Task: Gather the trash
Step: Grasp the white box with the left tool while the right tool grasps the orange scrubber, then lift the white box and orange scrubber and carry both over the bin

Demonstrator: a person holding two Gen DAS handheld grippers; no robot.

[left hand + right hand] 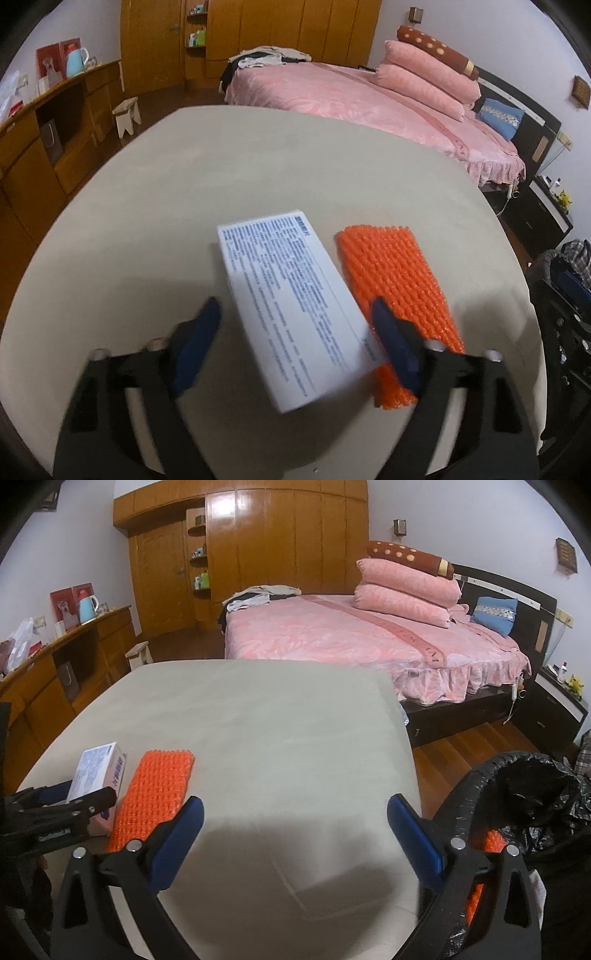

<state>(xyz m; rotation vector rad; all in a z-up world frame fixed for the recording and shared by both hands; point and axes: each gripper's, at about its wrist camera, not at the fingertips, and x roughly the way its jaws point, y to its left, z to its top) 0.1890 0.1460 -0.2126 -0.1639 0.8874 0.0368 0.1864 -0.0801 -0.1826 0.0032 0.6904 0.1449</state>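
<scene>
Collecting so far: one orange foam net (493, 843) already lies inside the black-lined trash bin (480, 794), at the lower right of the right wrist view.
Left on the tabletop (258, 166): a white printed carton (291, 306) and a second orange foam net sleeve (399, 280), touching side by side at centre frame.
Left hand-held gripper (295, 328): astride the carton's near end; the right finger touches the carton's edge, the left finger stands clear, so no grasp yet.
Right hand-held gripper (295, 834): spread wide and empty, over bare tabletop between the leftover trash and the bin.
Judgement: roughly a third done; the carton looks next, then the sleeve.
</scene>
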